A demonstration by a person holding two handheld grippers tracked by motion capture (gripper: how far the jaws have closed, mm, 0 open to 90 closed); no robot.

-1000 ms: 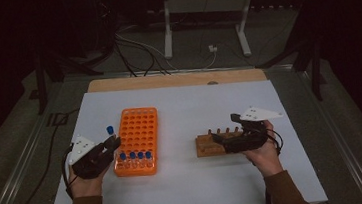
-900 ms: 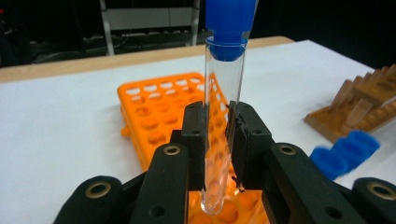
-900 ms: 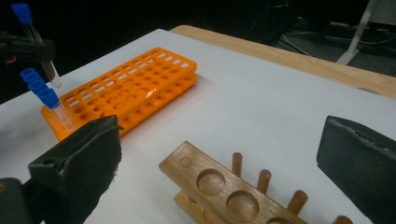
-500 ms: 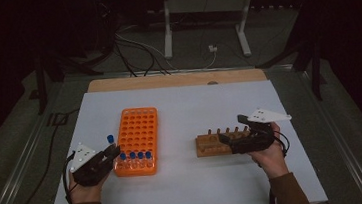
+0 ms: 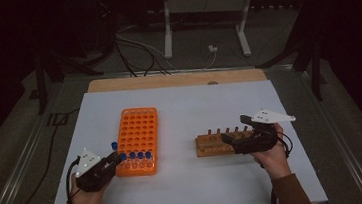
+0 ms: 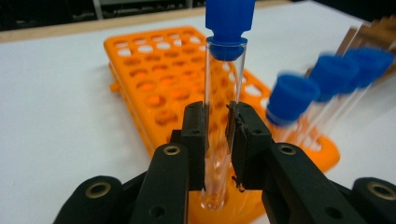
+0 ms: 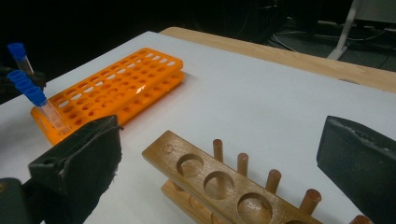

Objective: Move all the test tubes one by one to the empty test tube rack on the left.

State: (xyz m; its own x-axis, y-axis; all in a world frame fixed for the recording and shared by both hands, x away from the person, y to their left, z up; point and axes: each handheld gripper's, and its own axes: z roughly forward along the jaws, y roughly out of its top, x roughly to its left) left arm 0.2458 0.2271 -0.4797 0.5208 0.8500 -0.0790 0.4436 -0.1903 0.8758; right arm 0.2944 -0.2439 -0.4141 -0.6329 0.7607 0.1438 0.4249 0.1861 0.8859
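Note:
My left gripper [image 5: 112, 160] [image 6: 217, 119] is shut on a clear test tube with a blue cap [image 6: 223, 88] [image 5: 114, 146], held upright. The tube's lower end is at the near left corner of the orange rack [image 5: 139, 128] [image 6: 149, 79]; I cannot tell whether it is in a hole. Three more blue-capped tubes [image 5: 140, 156] [image 6: 299, 100] stand in the rack's front row. My right gripper [image 5: 229, 140] [image 7: 219, 158] is open, its jaws spread either side of the near end of the wooden peg rack [image 5: 212, 144] [image 7: 205, 179], gripping nothing.
Both racks rest on a white tabletop [image 5: 194, 105] with a wooden strip [image 5: 177, 80] along its far edge. The wooden rack has several empty round holes and upright pegs. Cables and a metal stand [image 5: 200, 14] lie on the dark floor beyond.
My left hand has come down and toward me with the tube, from above the rack's left side to its near left corner. The right hand has hardly moved.

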